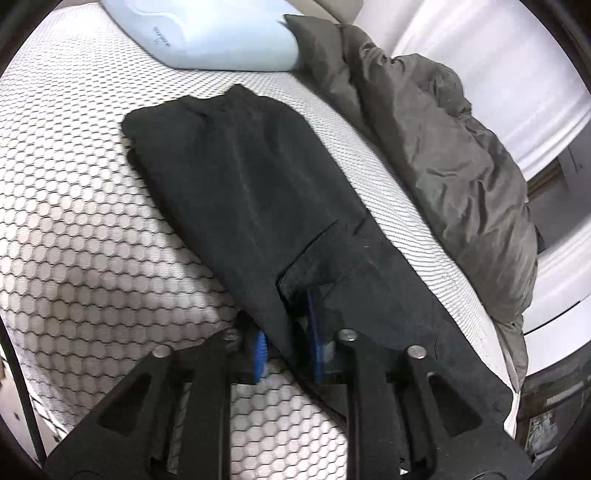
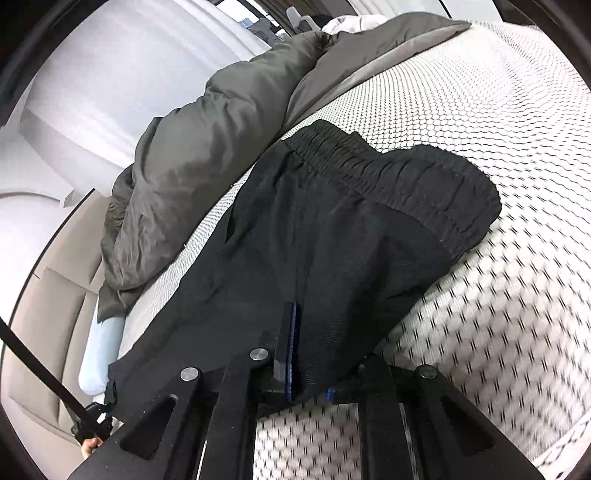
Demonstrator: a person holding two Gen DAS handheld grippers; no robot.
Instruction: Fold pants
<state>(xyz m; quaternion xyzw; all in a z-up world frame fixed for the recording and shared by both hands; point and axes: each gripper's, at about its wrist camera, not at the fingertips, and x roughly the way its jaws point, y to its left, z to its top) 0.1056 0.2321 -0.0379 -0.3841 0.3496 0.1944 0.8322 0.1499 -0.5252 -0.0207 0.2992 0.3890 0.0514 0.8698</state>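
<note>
Black pants [image 1: 258, 192] lie lengthwise on a white mattress with a honeycomb pattern [image 1: 74, 221]. In the left wrist view my left gripper [image 1: 286, 343] straddles the near edge of the pants close to a pocket flap, blue pads on either side of the cloth, shut on it. In the right wrist view the pants [image 2: 332, 236] show their elastic waistband [image 2: 413, 177] at the far end. My right gripper [image 2: 310, 354] is shut on the pants' near edge; one finger is hidden under the cloth.
A crumpled grey duvet [image 1: 443, 155] lies along the far side of the mattress, also in the right wrist view [image 2: 207, 155]. A pale blue pillow [image 1: 207, 33] sits at the head end. A white wall [image 1: 517, 74] is beyond the duvet.
</note>
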